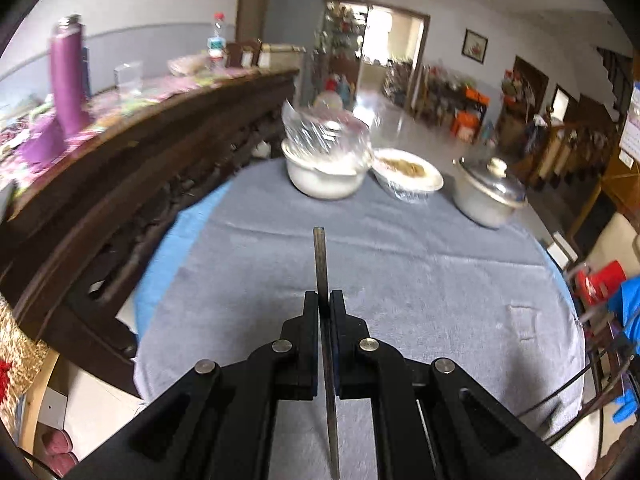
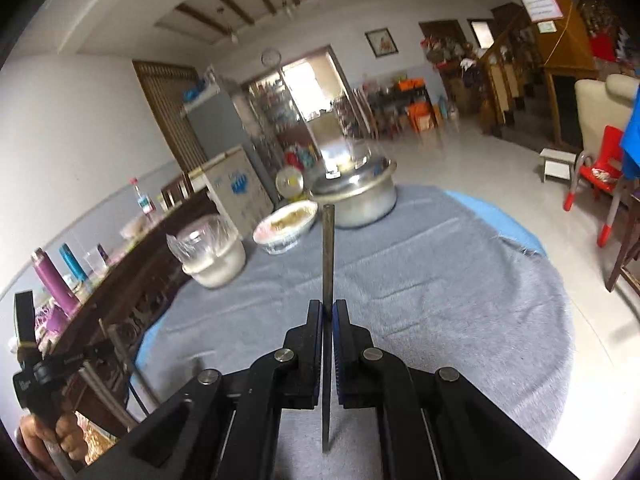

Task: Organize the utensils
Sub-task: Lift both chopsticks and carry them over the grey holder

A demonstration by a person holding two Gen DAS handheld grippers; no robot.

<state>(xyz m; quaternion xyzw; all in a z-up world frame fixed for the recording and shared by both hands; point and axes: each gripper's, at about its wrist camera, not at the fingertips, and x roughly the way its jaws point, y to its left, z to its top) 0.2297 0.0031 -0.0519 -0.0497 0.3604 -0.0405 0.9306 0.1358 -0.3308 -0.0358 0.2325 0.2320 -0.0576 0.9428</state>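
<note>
The table (image 1: 400, 264), round and covered with a grey cloth, carries three vessels at its far edge: a white pot with crumpled plastic wrap (image 1: 326, 172), a bowl of food (image 1: 408, 174) and a lidded metal pot (image 1: 488, 194). The near part of the cloth is bare.

Hazard 1: both views are motion-blurred at the far edge. A long stick swung toward the vessels could strike the plastic wrap or the glass lid and tip a vessel.

Hazard 2: each stick is gripped near its middle, with long free lengths fore and aft. It could pivot or slide between the pads, probably on any sudden stop.

Hazard 3: the two sticks are carried apart. They may land unaligned, so the pair would need regrouping.

Left claw (image 1: 324, 300): pressed together, pinching a thin dark chopstick (image 1: 320, 260) that points out over the cloth, clear of the table.

Right claw (image 2: 327, 308): pressed together, pinching a second chopstick (image 2: 328, 248), its tip appearing just before the metal pot (image 2: 360, 196); contact cannot be judged.
</note>
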